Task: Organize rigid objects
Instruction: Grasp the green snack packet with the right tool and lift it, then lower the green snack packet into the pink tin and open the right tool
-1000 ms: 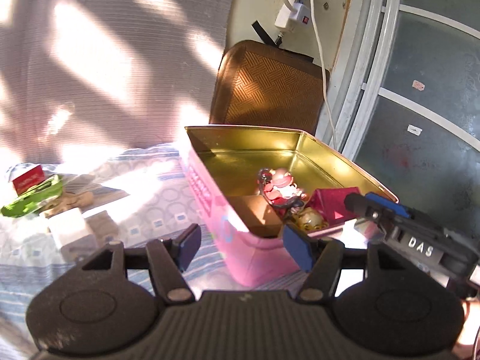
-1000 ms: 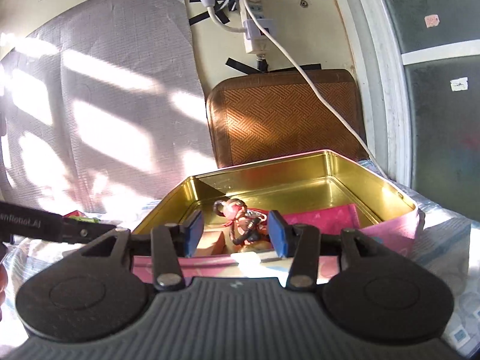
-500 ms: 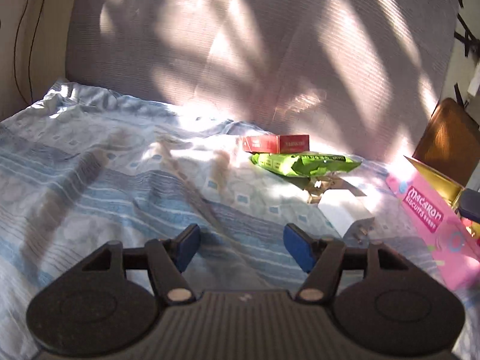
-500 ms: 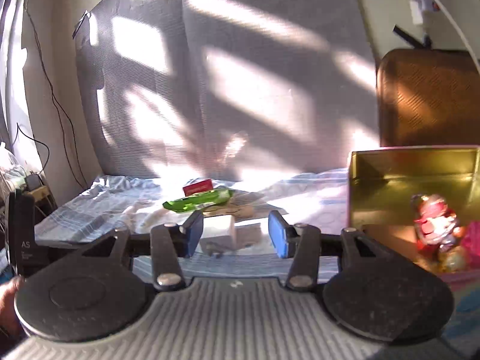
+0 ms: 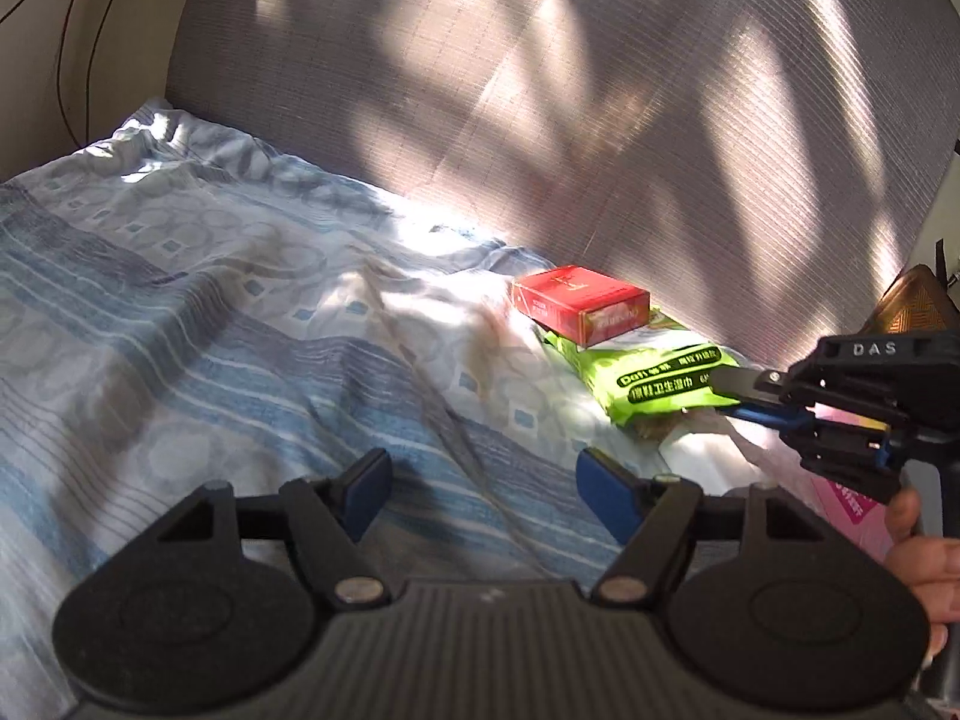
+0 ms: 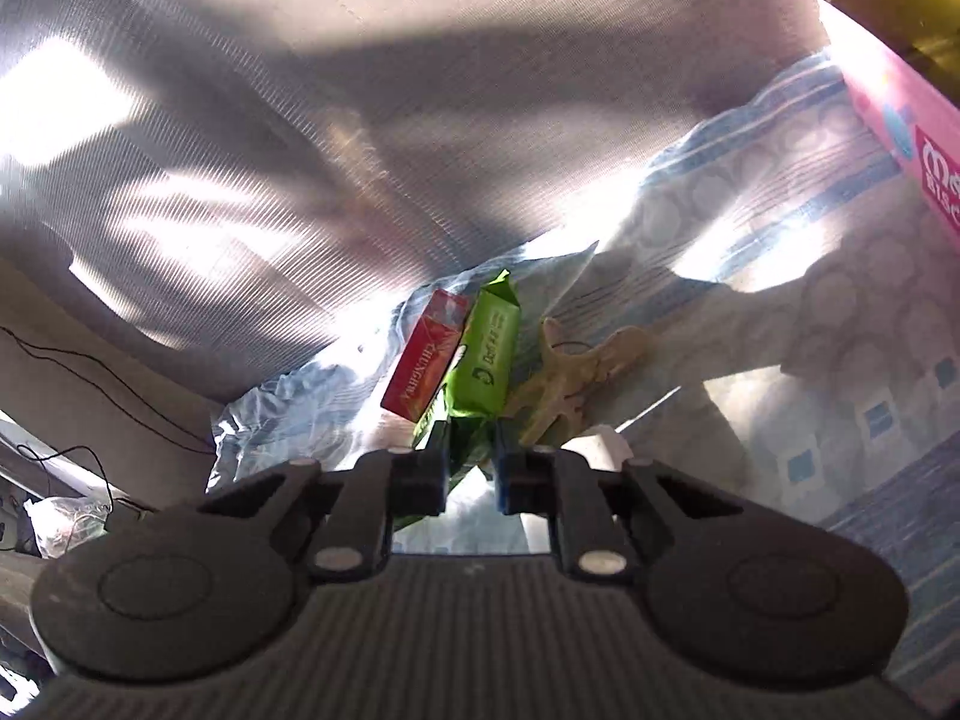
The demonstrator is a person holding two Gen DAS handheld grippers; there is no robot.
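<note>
Sunlight falls in patches across a bed [image 5: 198, 324] covered with a blue-and-white patterned sheet, where a small heap of things lies near the grey ribbed backrest. A red box [image 5: 581, 303] with gold lettering rests partly on a bright green wipes pack [image 5: 654, 377], a flat, glossy pouch with dark green label strips; beside it in the right wrist view lies a pale wooden figure [image 6: 570, 381] and a white block [image 6: 600, 444]. The right gripper [image 6: 471, 459] has just been closing, and its jaws now pinch the near end of the green wipes pack. The left gripper [image 5: 480, 495] has just been opening; its jaws stand about half apart above bare sheet, holding nothing. A pink tin [image 6: 900, 120] with a gold interior sits at the far right.
</note>
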